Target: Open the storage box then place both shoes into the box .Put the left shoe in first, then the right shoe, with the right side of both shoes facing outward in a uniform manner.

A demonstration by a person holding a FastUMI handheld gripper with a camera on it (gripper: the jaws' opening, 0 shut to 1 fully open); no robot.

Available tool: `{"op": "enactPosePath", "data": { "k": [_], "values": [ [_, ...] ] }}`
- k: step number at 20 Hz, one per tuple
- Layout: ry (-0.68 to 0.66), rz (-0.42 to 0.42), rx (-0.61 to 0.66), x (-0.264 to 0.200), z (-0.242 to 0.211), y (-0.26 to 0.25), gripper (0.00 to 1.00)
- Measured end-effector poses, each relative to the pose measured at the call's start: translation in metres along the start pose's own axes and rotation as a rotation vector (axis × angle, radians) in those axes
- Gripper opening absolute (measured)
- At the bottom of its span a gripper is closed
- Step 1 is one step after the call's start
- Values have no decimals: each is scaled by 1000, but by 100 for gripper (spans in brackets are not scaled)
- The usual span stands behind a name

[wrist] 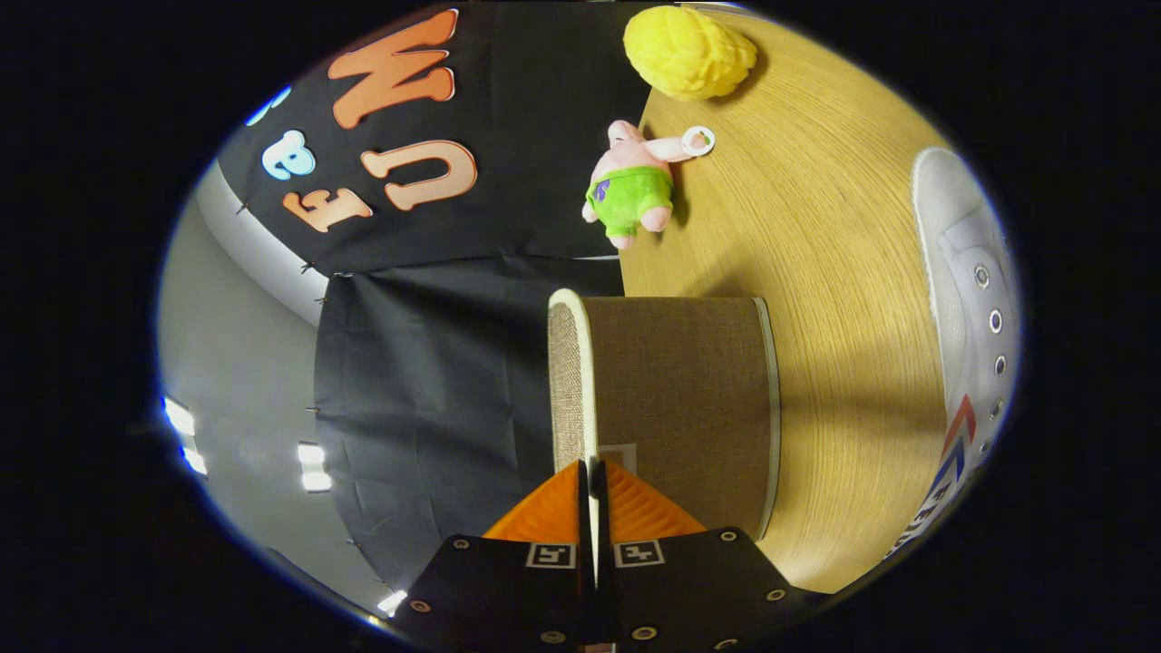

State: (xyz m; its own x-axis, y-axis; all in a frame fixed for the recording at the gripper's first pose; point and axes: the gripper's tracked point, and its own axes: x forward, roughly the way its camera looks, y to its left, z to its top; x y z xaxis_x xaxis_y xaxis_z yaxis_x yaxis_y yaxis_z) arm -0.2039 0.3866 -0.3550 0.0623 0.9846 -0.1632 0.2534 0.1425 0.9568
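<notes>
Claw (594,472): fingers pressed together on the pale trimmed rim of the storage box's lid (573,381), low centre of the frame; both seem to bear on it, one on each face.
Storage box (676,399): brown woven fabric, centre of the frame, just ahead of the fingers, standing on the worktop (843,272); view rolled sideways, so the worktop reads as a wall on the right.
Lid: appears to stand on edge, swung up from the box; how far open, hard to judge.
Shoe (970,345): white canvas with metal eyelets, far right of the frame, well apart from the box; left or right, impossible to tell.
Step in hand: opening the box, early in the task; no shoe inside yet, as far as can be judged.
Doing it well: follow the lid's arc about its hinge, no yanking; hold the pinch square on the rim; carry the lid far enough that it stays open alone.
Edges: worktop's edge runs down the middle top of the frame, with the pink plush toy (635,186) and yellow plush ball (689,50) close to it.
Open room: bare worktop between box and shoe; black cloth wall at left, behind the lid's swing.
</notes>
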Motion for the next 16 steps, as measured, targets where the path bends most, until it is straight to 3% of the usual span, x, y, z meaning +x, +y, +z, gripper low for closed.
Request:
{"op": "enactPosePath", "data": {
  "k": [4,7,10,13,16],
  "values": [
    [19,32,-56,2,-2,24,1],
    [41,-89,-80,16,-4,-4,1],
    [9,-71,-38,17,3,2,2],
    [-23,-21,-37,21,5,17,13],
    [-3,-126,-65,33,0,-5,15]
  ]
}}
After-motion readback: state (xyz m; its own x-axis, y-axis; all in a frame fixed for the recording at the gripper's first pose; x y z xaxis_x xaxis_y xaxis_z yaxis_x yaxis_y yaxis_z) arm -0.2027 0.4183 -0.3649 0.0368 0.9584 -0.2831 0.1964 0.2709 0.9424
